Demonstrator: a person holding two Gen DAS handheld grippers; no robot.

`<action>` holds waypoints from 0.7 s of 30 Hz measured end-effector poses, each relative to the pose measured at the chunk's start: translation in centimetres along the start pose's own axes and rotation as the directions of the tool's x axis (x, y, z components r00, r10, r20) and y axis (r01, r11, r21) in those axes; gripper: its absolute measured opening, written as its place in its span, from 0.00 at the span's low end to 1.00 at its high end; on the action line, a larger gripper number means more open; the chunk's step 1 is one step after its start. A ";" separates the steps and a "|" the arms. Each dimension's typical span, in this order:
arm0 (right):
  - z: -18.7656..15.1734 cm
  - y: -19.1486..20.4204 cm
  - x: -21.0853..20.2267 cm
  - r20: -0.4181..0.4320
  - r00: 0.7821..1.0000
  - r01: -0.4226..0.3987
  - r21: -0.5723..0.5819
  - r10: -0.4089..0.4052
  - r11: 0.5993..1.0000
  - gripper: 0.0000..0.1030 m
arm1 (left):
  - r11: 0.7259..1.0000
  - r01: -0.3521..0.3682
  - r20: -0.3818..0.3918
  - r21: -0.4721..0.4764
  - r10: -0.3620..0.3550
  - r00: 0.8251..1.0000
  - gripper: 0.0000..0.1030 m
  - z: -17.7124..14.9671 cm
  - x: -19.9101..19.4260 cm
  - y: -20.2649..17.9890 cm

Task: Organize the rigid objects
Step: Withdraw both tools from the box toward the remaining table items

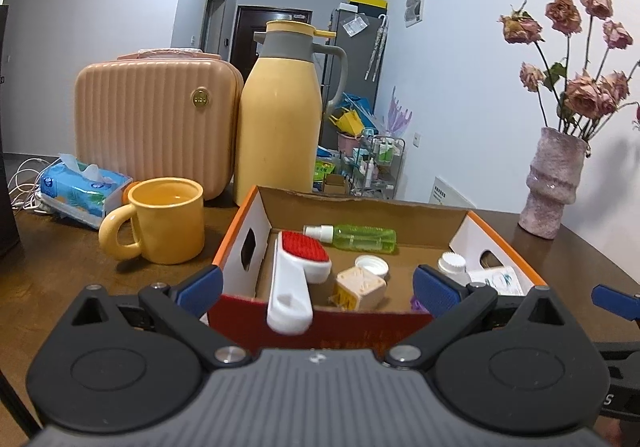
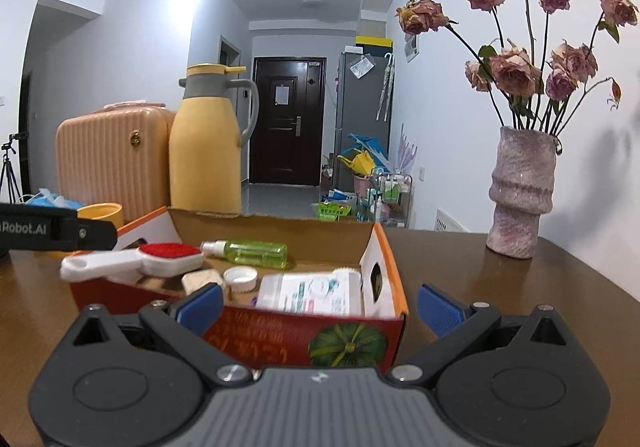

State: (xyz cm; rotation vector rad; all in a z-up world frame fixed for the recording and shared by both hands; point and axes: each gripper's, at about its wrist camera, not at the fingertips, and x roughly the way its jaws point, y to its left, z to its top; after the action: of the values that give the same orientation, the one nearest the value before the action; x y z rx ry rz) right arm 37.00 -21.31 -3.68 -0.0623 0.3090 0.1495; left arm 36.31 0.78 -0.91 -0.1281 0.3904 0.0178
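One cardboard box (image 1: 404, 207) stands on the table (image 1: 48, 275). In the box lie one lint brush (image 1: 298, 271), one green spray bottle (image 1: 356, 237), one white cap (image 1: 372, 265), one beige cube (image 1: 362, 287) and one white bottle (image 2: 308, 293). Left of the box stands one yellow mug (image 1: 166, 219), behind it one thermos (image 1: 278, 119), to the right one vase (image 1: 554, 183). The left gripper (image 1: 318, 289) and the right gripper (image 2: 320, 307) are both wide open and hold nothing, just before the box.
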 end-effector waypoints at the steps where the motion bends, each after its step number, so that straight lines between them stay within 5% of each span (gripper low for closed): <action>1: -0.3 0.1 -0.3 -0.005 1.000 -0.001 0.000 0.001 1.000 1.00 | 1.000 0.003 -0.003 0.003 -0.003 1.000 1.00 -0.2 -0.3 0.0; 21: -3.5 0.9 -4.8 -0.050 0.999 -0.014 0.026 0.015 1.000 1.00 | 1.000 0.027 -0.080 0.014 -0.026 0.996 1.00 -3.6 -4.3 1.8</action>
State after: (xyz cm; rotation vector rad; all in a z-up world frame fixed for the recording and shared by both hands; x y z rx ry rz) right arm 31.34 -21.41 -5.54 -0.0380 0.3616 0.1586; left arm 30.86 2.08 -2.80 -0.1194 0.4685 -0.0163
